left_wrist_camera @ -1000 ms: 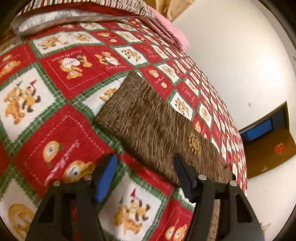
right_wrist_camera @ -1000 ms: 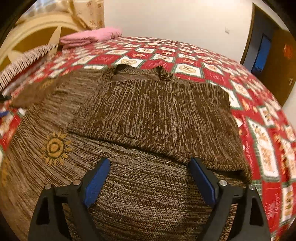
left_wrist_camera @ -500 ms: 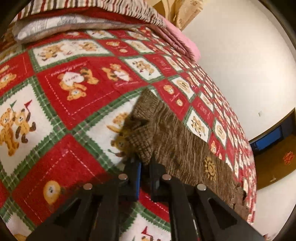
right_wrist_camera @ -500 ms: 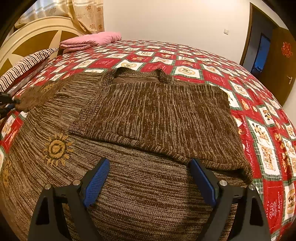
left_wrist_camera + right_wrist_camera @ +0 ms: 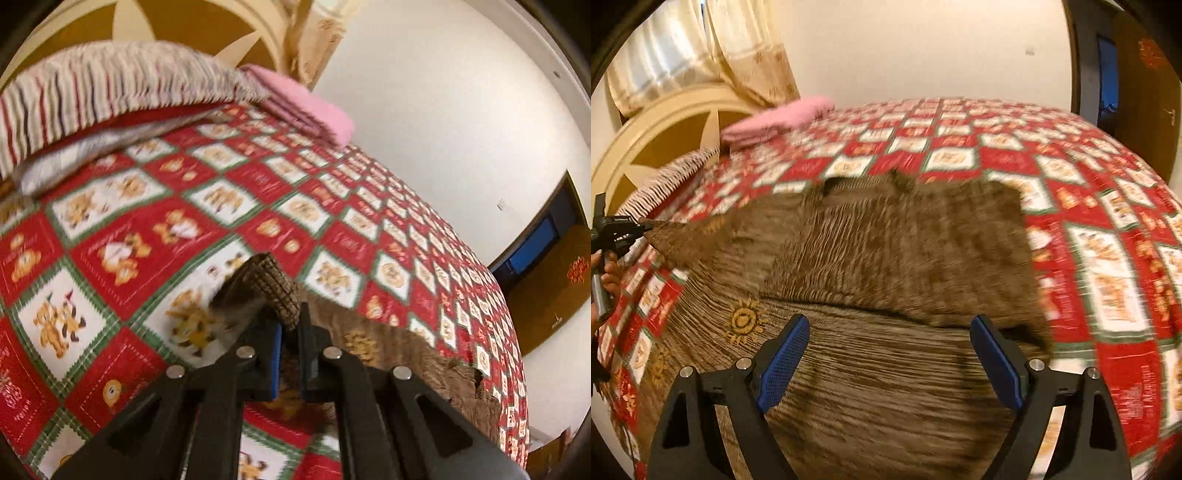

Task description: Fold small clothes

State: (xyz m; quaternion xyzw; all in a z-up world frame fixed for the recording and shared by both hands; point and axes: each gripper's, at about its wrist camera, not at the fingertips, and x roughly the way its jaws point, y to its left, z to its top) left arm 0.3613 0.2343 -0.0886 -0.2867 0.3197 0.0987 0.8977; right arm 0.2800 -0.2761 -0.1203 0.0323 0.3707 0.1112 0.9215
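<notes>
While the sweater (image 5: 886, 266) lies spread on the quilt (image 5: 1108, 206), its right half folded over the body, the left gripper (image 5: 290, 328) has its jaws pinched tight on the ribbed cuff (image 5: 273, 286) of the left sleeve — the cuff sits lifted off the quilt. The right gripper (image 5: 890, 365) hangs over the sweater's hem with jaws wide apart, nothing between them. Beyond the sweater's collar lies a pink cloth (image 5: 779, 118) — near the headboard (image 5: 665, 125).
</notes>
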